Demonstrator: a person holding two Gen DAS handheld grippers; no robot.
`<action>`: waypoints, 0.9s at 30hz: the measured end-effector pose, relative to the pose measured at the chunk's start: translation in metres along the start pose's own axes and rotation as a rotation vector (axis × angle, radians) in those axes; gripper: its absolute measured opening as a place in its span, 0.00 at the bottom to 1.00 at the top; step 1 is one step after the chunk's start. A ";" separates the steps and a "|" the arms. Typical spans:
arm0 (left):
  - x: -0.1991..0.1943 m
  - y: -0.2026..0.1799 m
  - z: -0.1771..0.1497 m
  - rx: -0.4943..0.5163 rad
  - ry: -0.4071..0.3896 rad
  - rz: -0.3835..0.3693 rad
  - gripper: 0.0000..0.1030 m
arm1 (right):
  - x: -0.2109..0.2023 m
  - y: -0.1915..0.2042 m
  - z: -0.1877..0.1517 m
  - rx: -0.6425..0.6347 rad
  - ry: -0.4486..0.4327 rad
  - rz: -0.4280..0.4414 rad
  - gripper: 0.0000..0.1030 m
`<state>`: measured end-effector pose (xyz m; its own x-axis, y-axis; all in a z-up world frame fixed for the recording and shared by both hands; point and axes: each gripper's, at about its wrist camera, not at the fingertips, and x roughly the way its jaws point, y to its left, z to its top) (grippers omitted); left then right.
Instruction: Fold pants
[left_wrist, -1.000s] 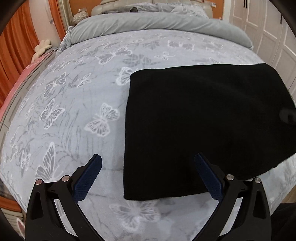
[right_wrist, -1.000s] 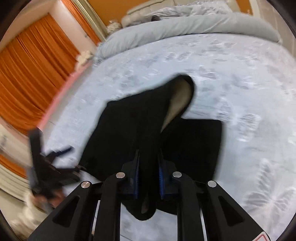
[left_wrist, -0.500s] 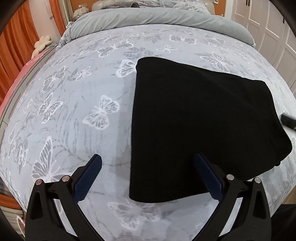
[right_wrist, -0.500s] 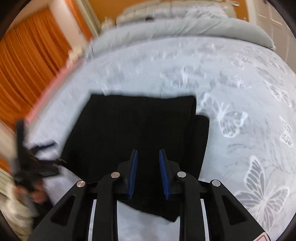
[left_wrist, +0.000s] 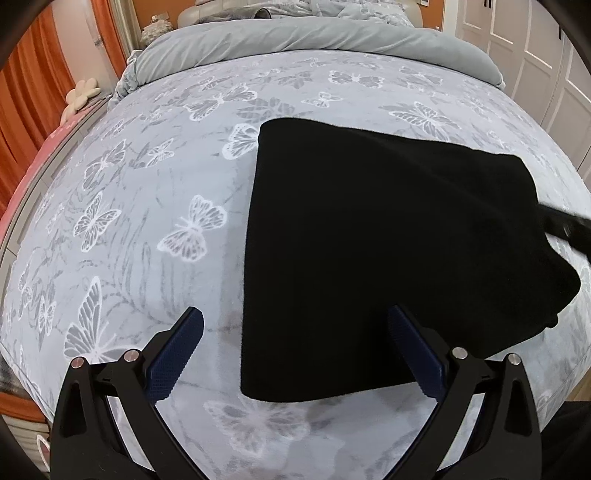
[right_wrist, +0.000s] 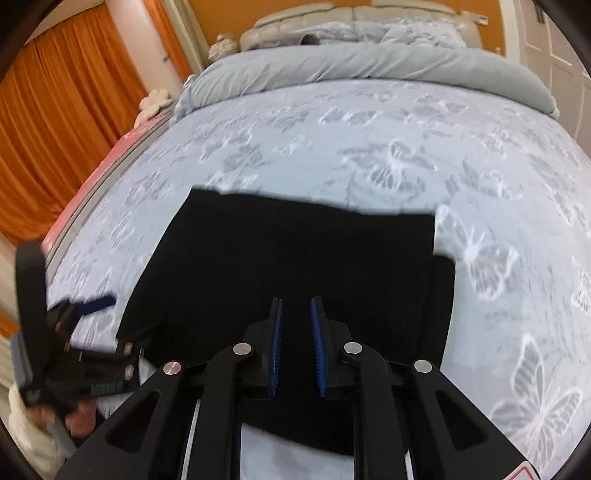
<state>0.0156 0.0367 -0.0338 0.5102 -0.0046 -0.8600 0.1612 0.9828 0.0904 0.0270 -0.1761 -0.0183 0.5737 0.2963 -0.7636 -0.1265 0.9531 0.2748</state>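
Right hand-held gripper: so, the right hand-held gripper (right_wrist: 296, 332) hangs just above the near part of the pants, its blue pads drawn close with a narrow gap between them and no cloth in that gap.
Left hand-held gripper: the left hand-held gripper (left_wrist: 295, 350) is spread wide and holds nothing; one finger sits over the pants' near-left corner, the other over bare bed.
Pants, place: the black pants (left_wrist: 388, 251) lie folded into a flat packet on the butterfly-print bed (left_wrist: 147, 221), well short of the rolled grey duvet (left_wrist: 314, 40) at the head end.
Pants, axis: from the left wrist view the packet looks nearly square; its straight left edge runs from the foot of the bed toward the duvet. Which end is the waistband I cannot tell.
Risk, layers: in the right wrist view an under-layer sticks out past the pants' right edge, so the stack looks misaligned; a further fold could lock that offset in.
Risk, drag: a low pass by either gripper over the pants could snag the top layer and pull the fold open.
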 end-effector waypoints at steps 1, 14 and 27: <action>-0.001 -0.001 0.001 -0.001 -0.002 0.001 0.95 | 0.003 -0.004 0.006 0.013 -0.014 -0.011 0.23; -0.001 0.010 0.008 -0.043 -0.008 -0.005 0.95 | 0.030 -0.060 0.045 0.162 0.008 -0.054 0.23; 0.011 0.011 0.005 -0.057 0.032 -0.005 0.95 | -0.023 -0.064 0.003 0.134 -0.045 -0.051 0.31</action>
<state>0.0270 0.0462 -0.0398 0.4820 -0.0045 -0.8762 0.1147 0.9917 0.0580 0.0242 -0.2439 -0.0169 0.6127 0.2414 -0.7525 0.0112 0.9495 0.3137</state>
